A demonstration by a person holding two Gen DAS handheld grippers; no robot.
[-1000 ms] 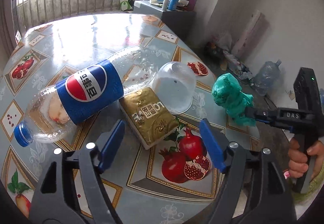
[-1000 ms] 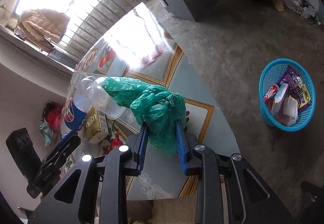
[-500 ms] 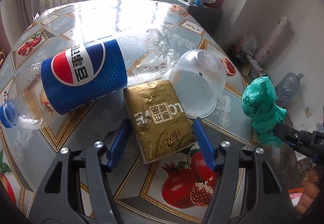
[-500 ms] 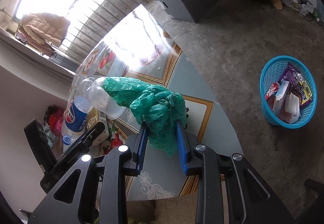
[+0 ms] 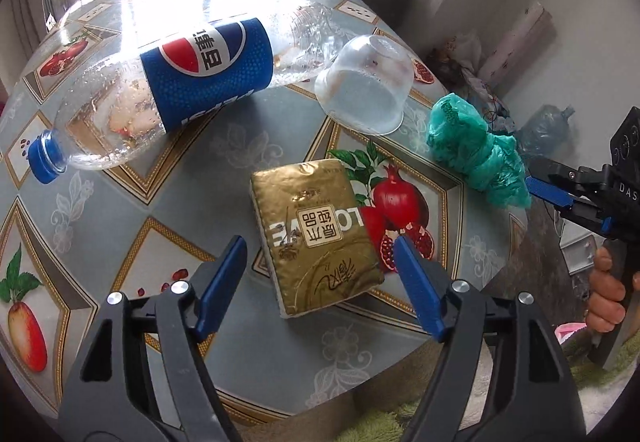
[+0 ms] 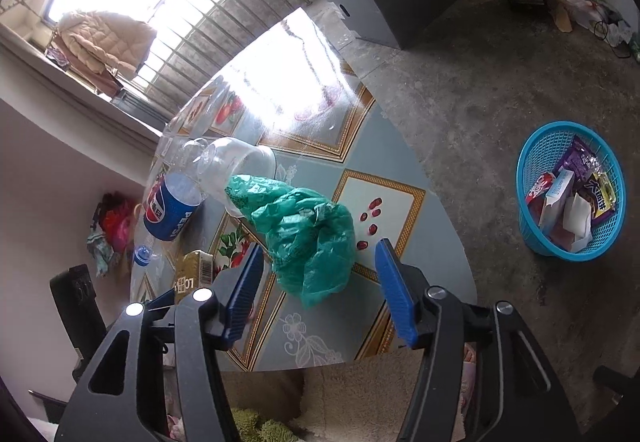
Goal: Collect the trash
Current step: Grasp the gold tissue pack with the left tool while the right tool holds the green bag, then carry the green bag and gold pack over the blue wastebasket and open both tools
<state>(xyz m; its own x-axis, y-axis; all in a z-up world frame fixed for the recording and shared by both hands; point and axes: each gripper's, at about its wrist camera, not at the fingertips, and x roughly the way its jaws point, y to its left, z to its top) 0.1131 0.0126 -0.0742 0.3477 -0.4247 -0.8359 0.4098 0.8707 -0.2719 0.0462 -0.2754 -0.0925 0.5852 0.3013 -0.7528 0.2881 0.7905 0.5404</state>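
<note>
Trash on the table: green plastic bag (image 6: 308,238) let go as both grippers stand spread.

Half a second ago the right gripper (image 6: 320,284) pinched the bag; now its jaws are wide apart and the bag lies loose near the table's (image 5: 248,146) right edge. The left gripper (image 5: 320,282), also spread, has drawn back slightly from the gold packet (image 5: 316,238) near the front edge. Bottle (image 5: 172,82) and clear cup (image 5: 364,90) lie behind; the blue basket (image 6: 524,178) waits on the floor. Judging by this, the bag needs regrasping.

Both black plastic clamp-style grippers (image 5: 320,282) (image 6: 318,292) carry ribbed blue finger pads (image 5: 418,288), silver pivot screws, and a bare-skinned hand (image 5: 606,296) lower right.
</note>
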